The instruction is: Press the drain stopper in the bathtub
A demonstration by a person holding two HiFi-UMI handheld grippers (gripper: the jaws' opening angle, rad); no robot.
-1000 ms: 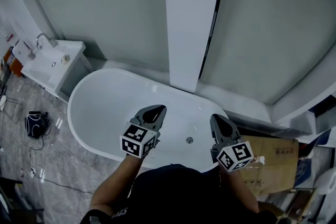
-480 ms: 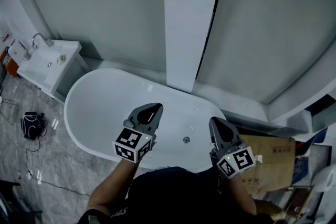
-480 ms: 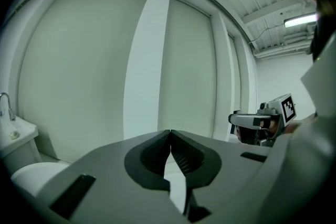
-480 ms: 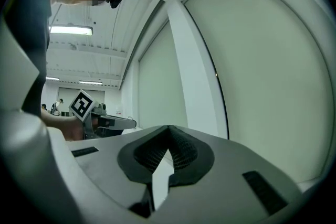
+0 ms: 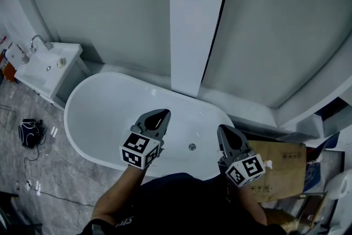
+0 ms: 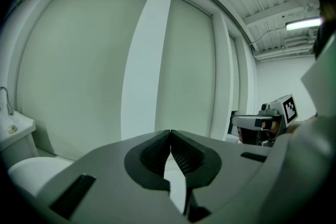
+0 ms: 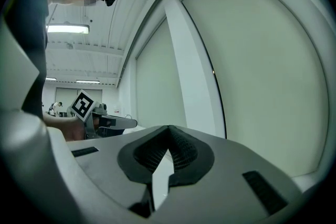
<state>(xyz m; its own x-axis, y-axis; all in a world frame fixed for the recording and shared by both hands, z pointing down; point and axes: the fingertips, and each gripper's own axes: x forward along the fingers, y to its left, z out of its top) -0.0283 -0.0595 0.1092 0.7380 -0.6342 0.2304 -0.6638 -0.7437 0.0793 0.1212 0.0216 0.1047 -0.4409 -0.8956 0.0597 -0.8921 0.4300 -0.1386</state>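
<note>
barely shifted, left gripper (image 5: 159, 114) and right gripper (image 5: 223, 129) stay pressed together, empty; drain stopper (image 5: 192, 147) tiny, detail unreadable.

The bathtub (image 5: 104, 113) is smooth, glossy white, and the drain stopper (image 5: 192, 147) in it looks like bright polished metal. The left gripper (image 5: 163, 113) and right gripper (image 5: 222, 128) have matt grey plastic shells; their fingers (image 6: 184, 157) carry dark, finely ribbed pads. The floor (image 5: 49, 173) is grey, veined, stone-like tile. The box (image 5: 280, 165) is plain brown cardboard.
</note>
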